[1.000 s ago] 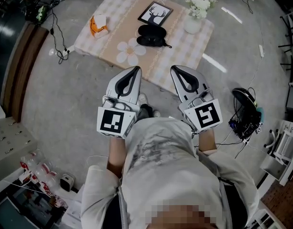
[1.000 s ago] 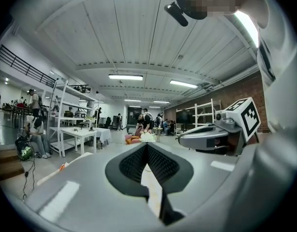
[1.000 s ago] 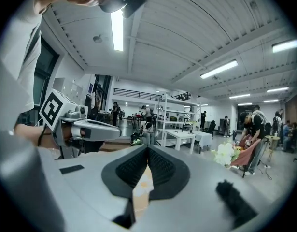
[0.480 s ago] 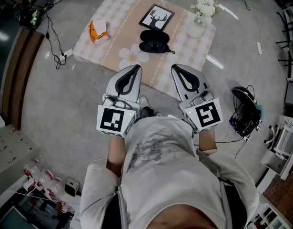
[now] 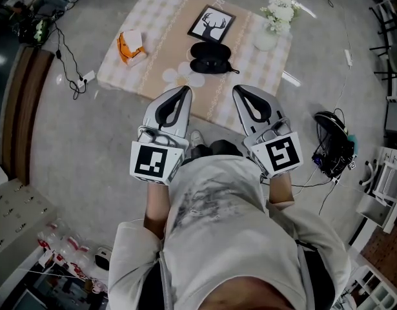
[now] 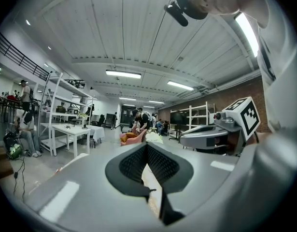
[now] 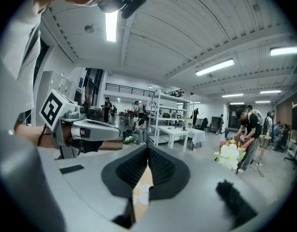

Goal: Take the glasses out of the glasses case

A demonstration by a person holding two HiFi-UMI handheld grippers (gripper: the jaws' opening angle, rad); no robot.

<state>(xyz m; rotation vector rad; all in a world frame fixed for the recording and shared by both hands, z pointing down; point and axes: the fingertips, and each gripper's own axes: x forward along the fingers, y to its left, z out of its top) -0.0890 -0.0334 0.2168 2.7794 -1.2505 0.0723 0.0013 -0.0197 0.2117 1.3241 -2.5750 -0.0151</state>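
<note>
Ahead, glasses case [image 5: 210, 57] lies beyond left gripper [image 5: 183, 93]

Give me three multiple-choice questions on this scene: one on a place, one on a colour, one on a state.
1. Where is the glasses case?
A. on the table, next to the deer picture
B. on the floor
C. in a gripper

2. What colour is the glasses case?
A. white
B. black
C. orange

3. How do the left gripper and right gripper stand?
A. both wide open
B. both shut, empty
C. one holds glasses

Answers: 1 A, it lies on the table by the picture. 2 B, its shell is black. 3 B, each gripper view shows jaw tips meeting with nothing between.
</note>
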